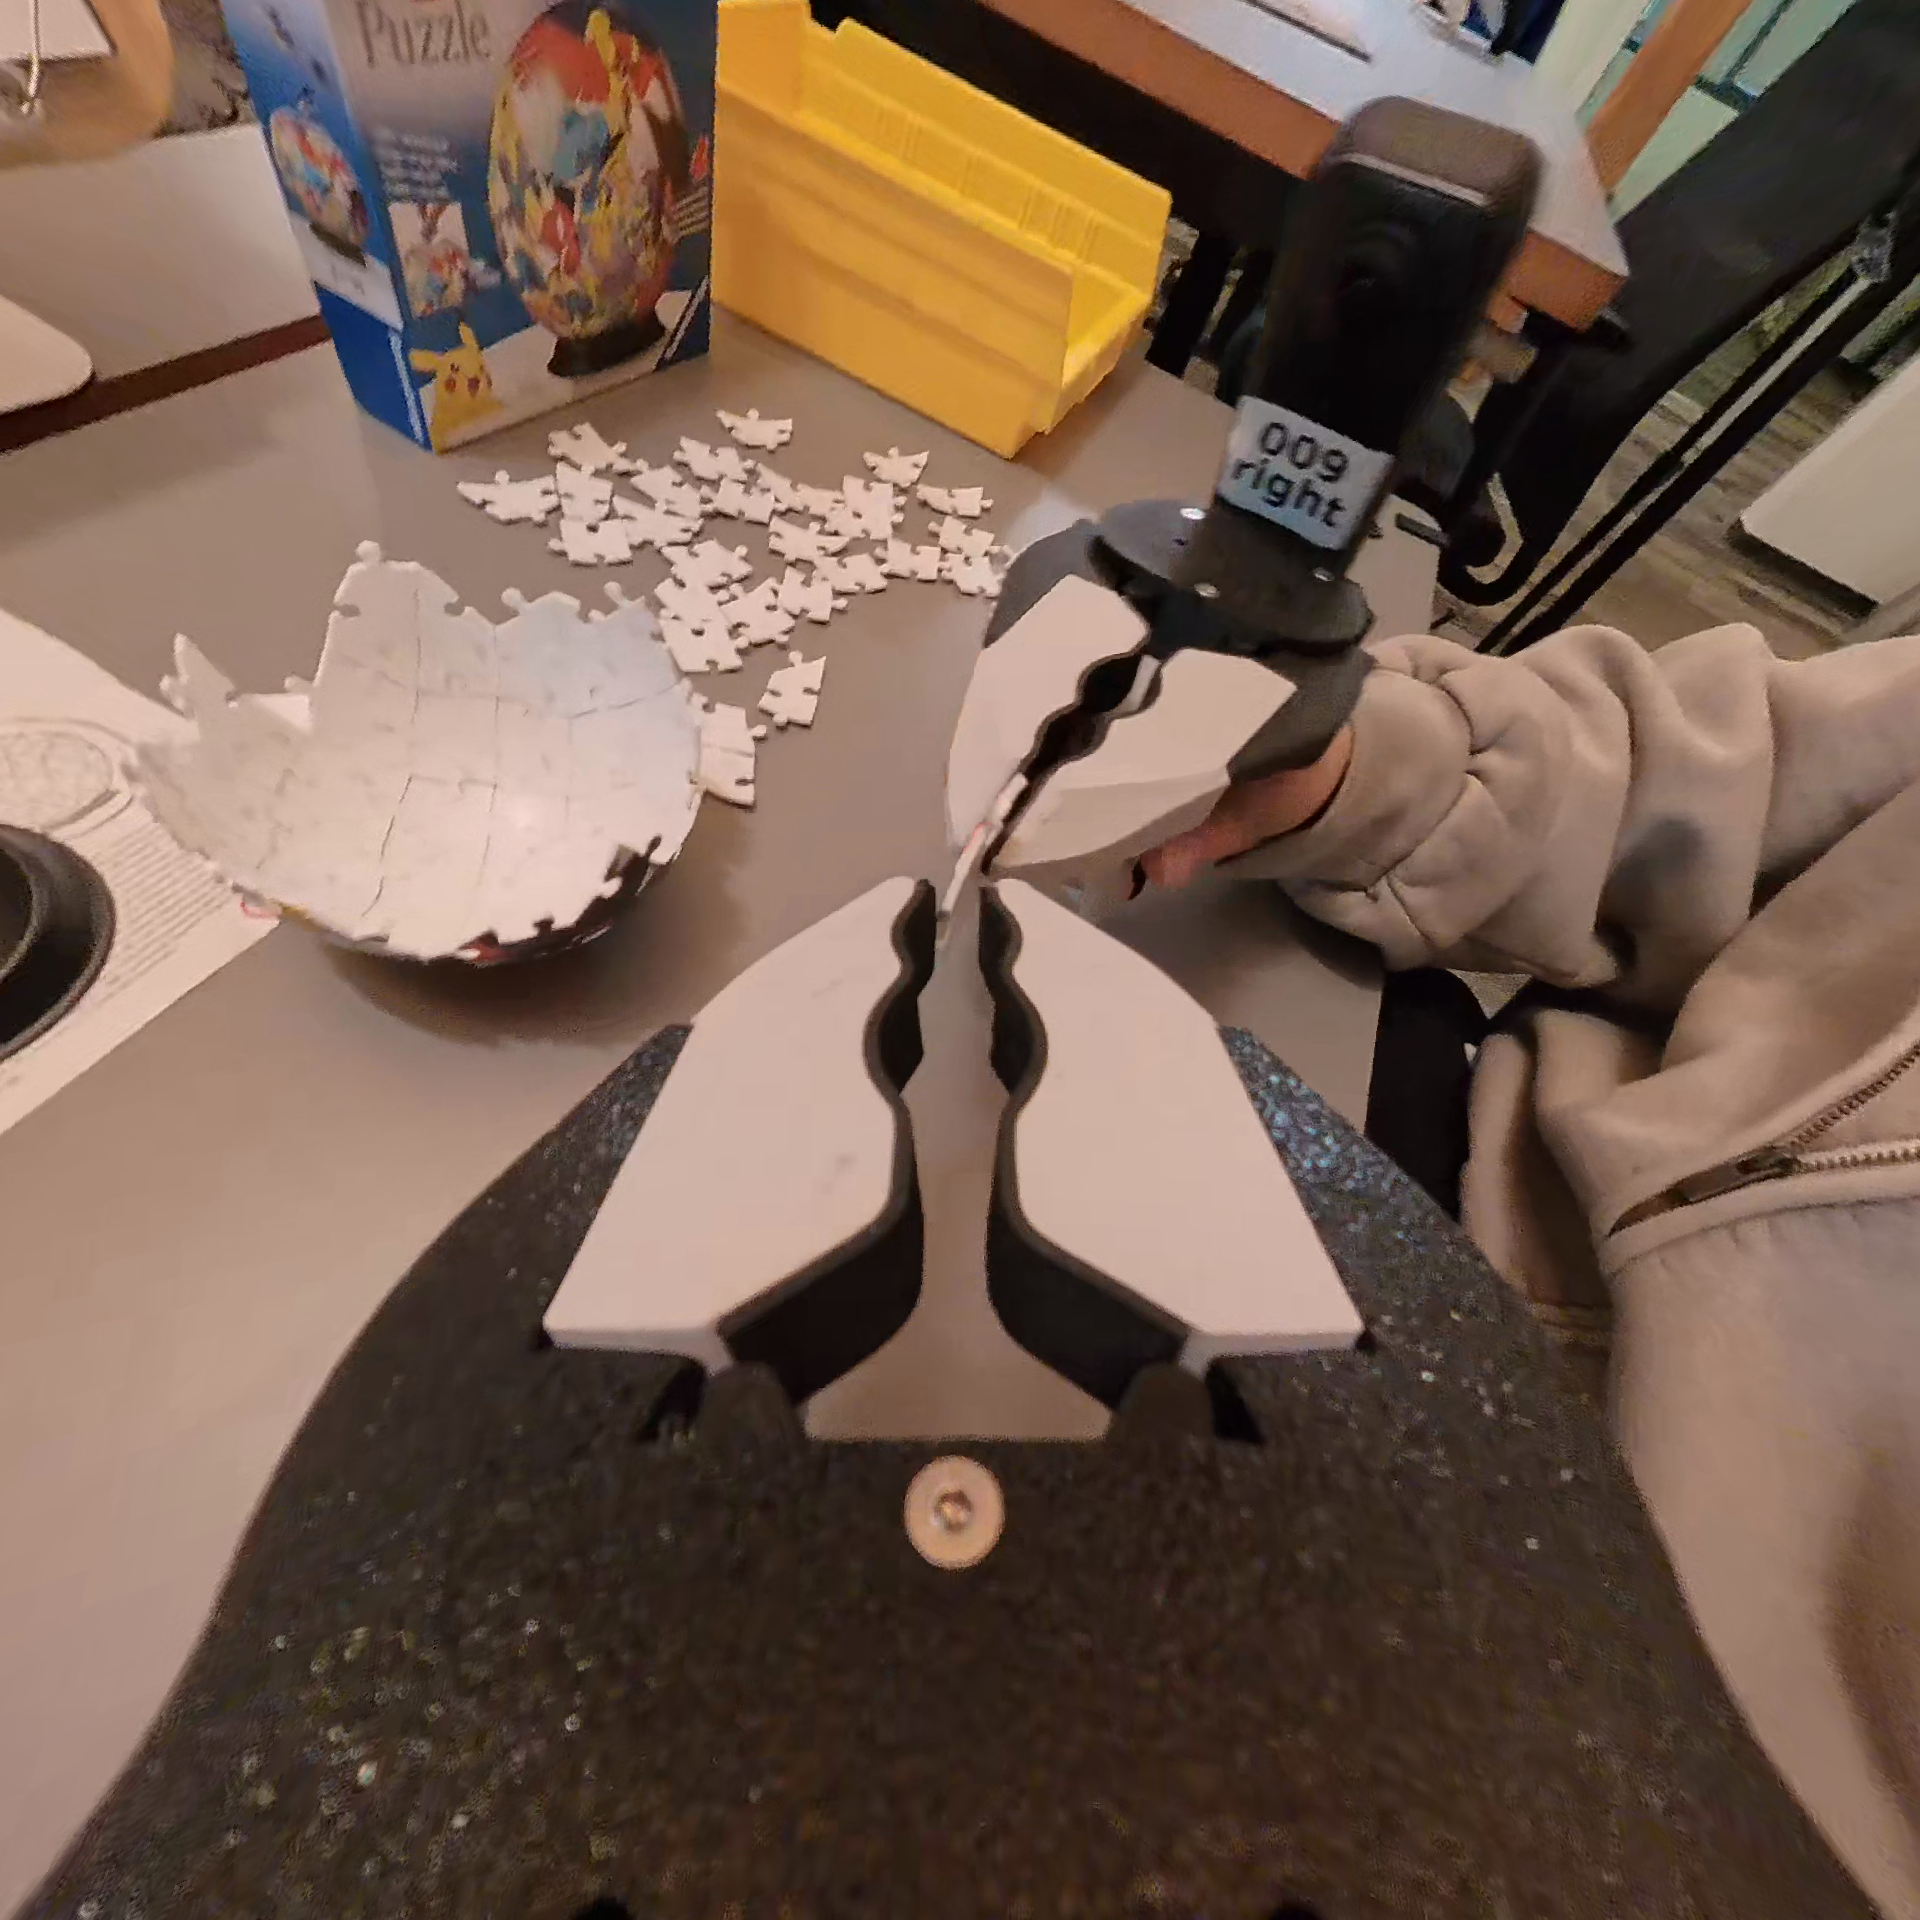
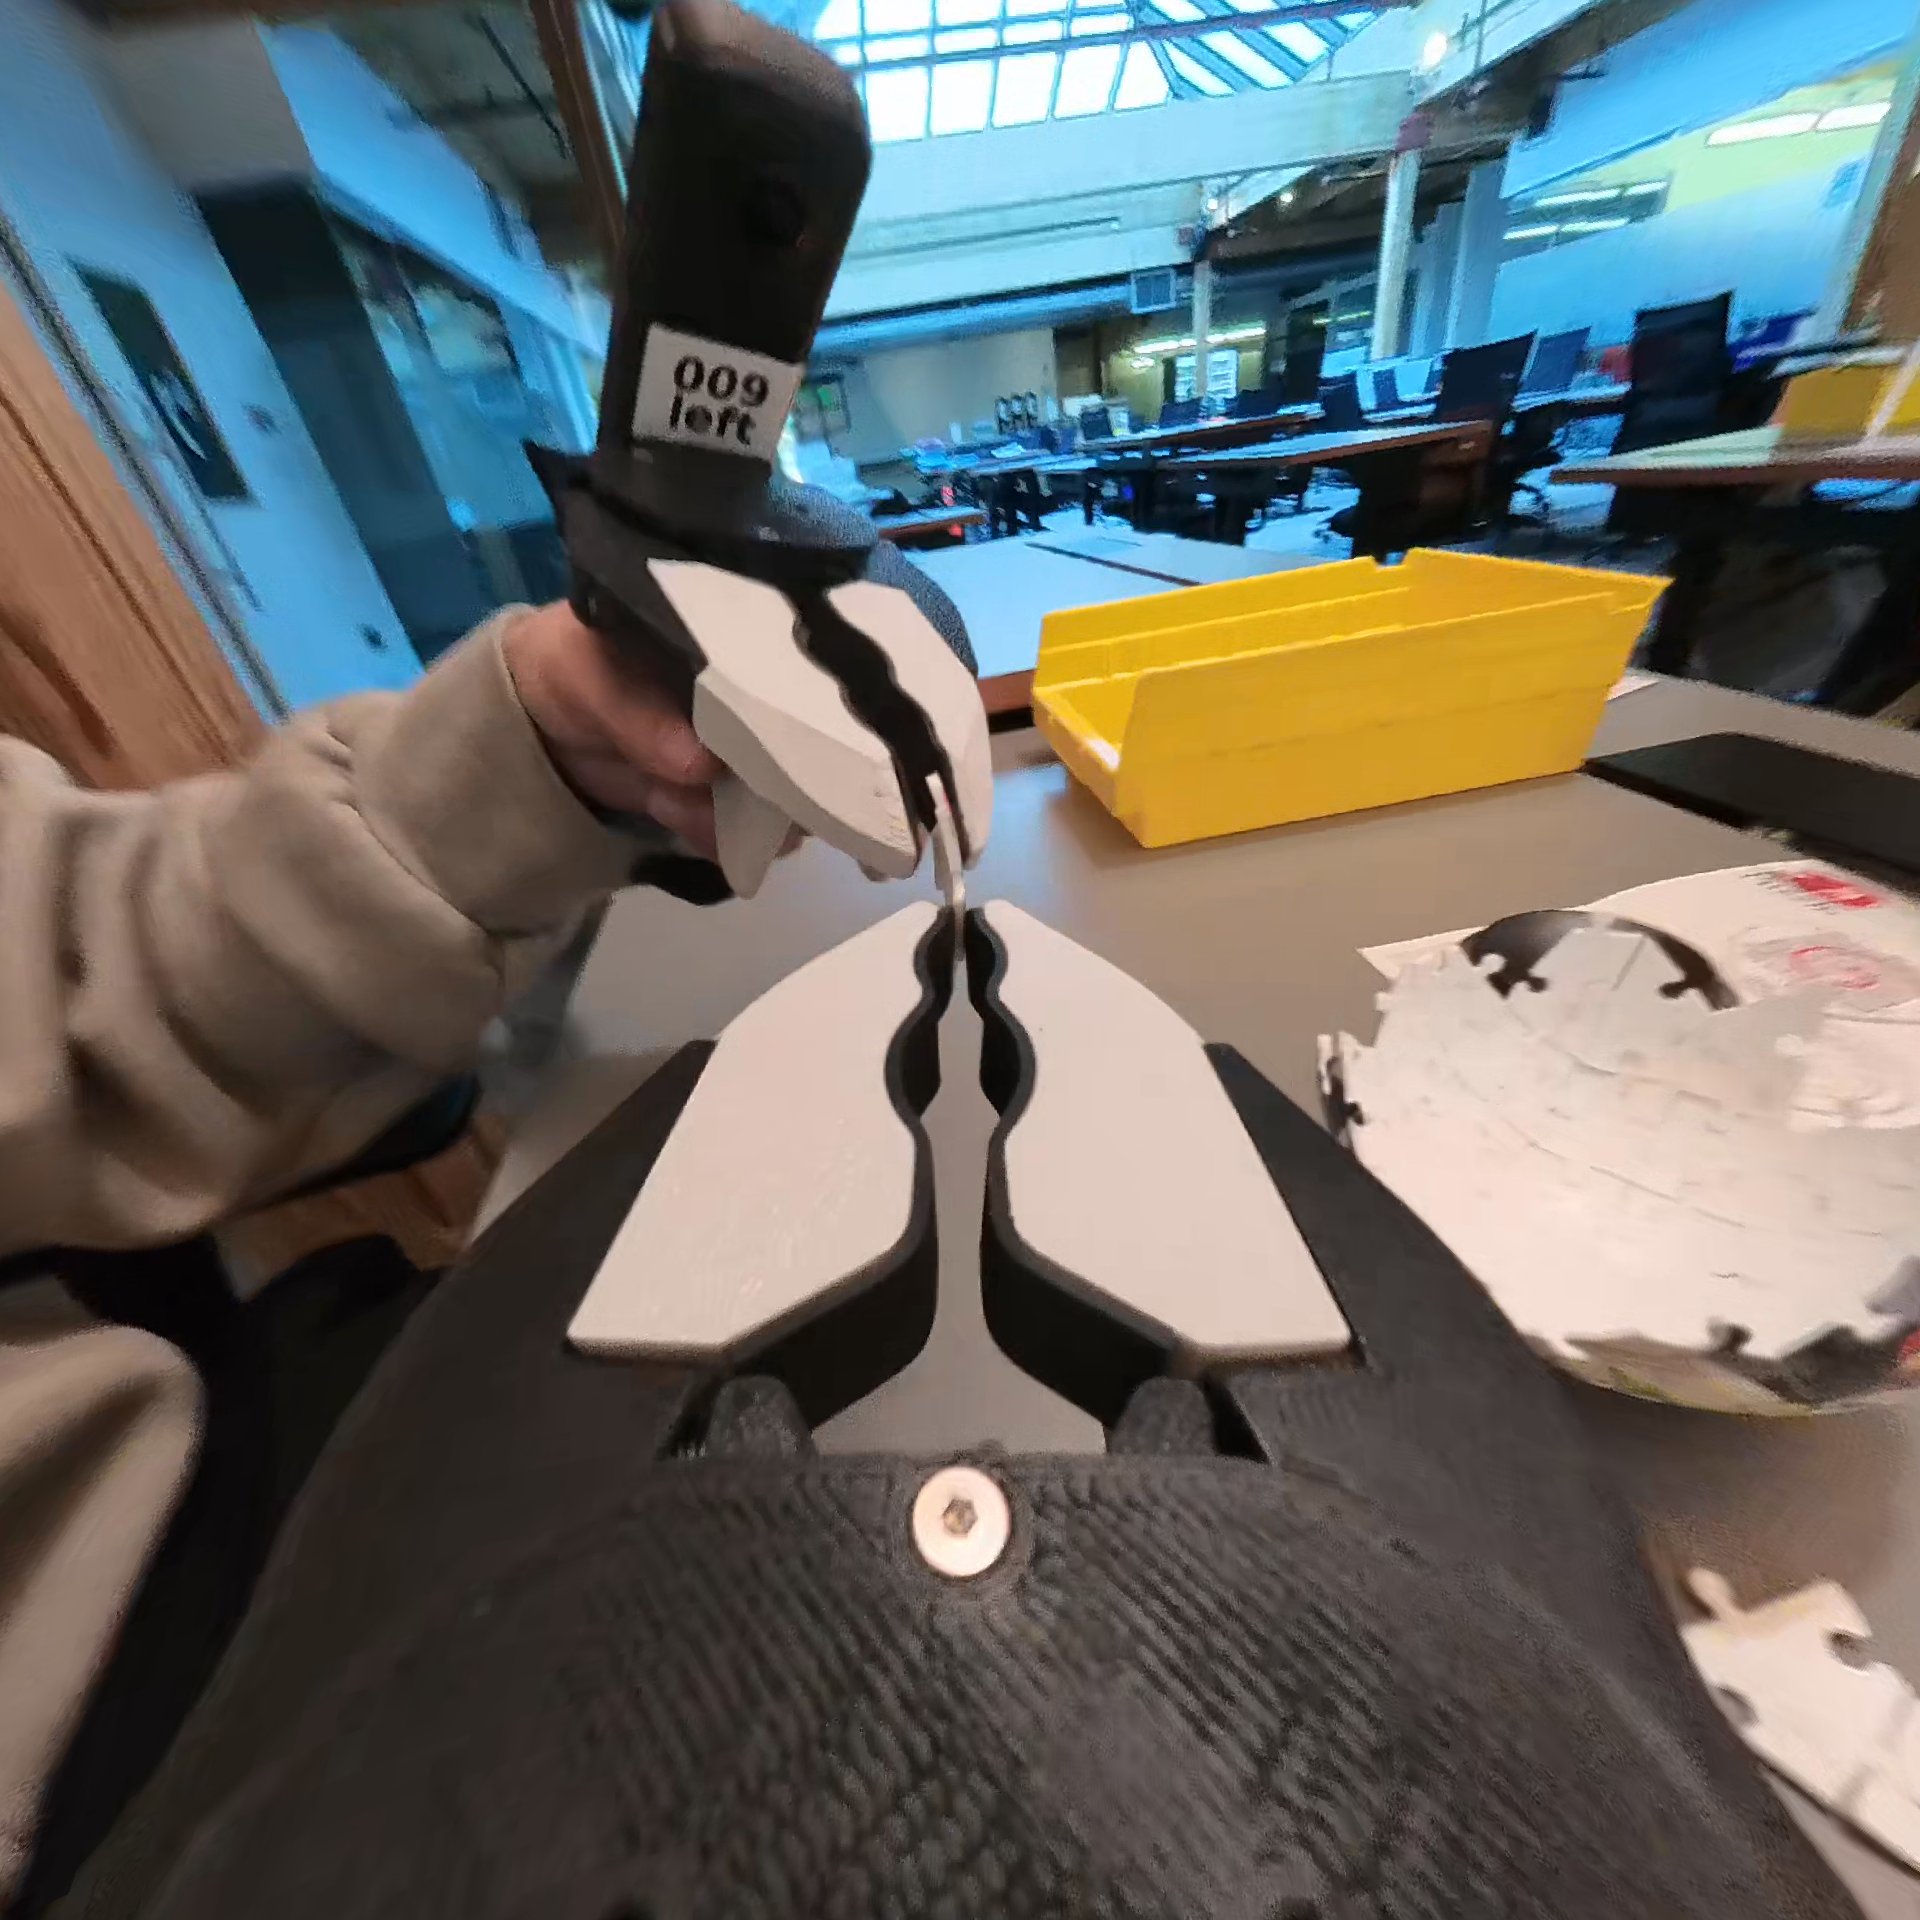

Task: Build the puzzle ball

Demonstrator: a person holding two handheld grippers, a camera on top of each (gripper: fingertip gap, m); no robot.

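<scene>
Puzzle piece pinched between both tongs, half-built ball left, loose pieces behind.

Matt white card puzzle pieces, glossy yellow plastic bin, smooth grey tabletop.

1. The right hand-held gripper is nearly closed, its tips pinching the lower edge of a puzzle piece.
2. The left hand-held gripper, held by a hand in a beige sleeve, points down and grips the same piece from above.
3. A half-built puzzle ball, white inside, sits to the right on the grey surface.
4. A yellow bin stands farther back.
5. A loose piece lies near right.
</scene>
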